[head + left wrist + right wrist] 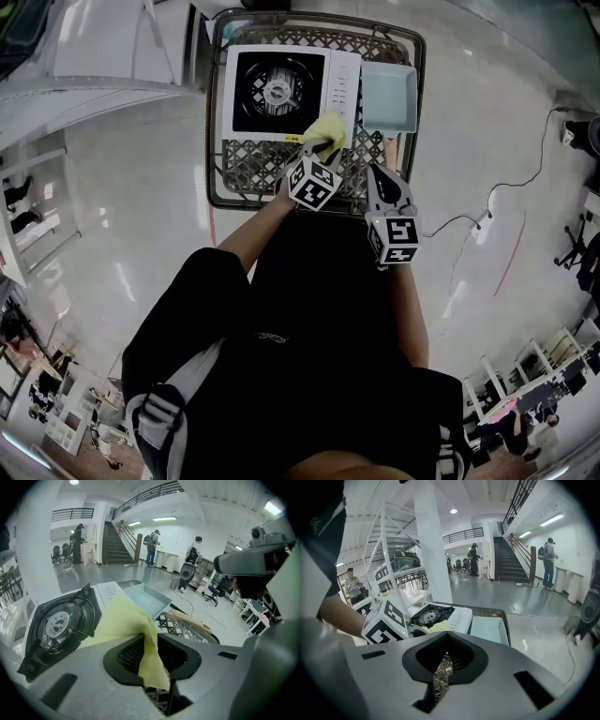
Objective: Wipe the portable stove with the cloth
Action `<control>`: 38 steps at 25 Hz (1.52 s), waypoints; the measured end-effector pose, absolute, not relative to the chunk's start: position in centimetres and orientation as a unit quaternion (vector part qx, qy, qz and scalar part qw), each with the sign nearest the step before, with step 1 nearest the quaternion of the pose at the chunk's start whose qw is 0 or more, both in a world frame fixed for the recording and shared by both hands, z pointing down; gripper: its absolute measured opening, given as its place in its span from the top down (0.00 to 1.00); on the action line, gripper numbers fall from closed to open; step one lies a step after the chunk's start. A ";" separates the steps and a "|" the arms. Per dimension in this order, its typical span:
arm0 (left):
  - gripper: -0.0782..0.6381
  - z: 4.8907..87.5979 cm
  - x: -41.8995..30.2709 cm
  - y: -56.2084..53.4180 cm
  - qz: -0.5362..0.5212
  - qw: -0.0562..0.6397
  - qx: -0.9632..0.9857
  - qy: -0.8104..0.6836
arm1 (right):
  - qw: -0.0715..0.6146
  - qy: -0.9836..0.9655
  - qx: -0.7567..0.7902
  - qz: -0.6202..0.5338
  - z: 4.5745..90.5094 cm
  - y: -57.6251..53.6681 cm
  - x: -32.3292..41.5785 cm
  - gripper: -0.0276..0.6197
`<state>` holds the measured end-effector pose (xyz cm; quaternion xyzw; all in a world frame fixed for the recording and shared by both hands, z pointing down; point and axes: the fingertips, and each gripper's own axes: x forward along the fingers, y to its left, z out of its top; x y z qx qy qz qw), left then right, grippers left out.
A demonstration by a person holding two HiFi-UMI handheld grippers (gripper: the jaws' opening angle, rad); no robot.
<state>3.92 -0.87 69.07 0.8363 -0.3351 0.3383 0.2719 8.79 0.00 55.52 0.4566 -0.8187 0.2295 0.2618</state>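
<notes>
The white portable stove [281, 89] with its black burner sits on a black lattice cart top [248, 169]. My left gripper [323, 147] is shut on a yellow cloth [326, 129], which hangs over the stove's near right corner. In the left gripper view the cloth [123, 620] is pinched between the jaws, with the stove's burner [58, 623] to the left. My right gripper [382, 178] hovers over the cart's near right edge, shut with nothing in it. In the right gripper view the stove [440, 613] and the cloth [435, 628] lie ahead.
A light blue tray [389, 98] lies to the right of the stove on the cart. White shelving [56, 122] stands on the left. A cable [506, 187] runs over the floor on the right. People stand far off by a staircase [115, 545].
</notes>
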 end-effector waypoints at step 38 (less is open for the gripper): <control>0.75 68.2 4.6 -11.6 0.439 0.205 0.808 -0.335 | 0.245 -0.817 0.460 0.246 55.9 -3.1 11.7 0.95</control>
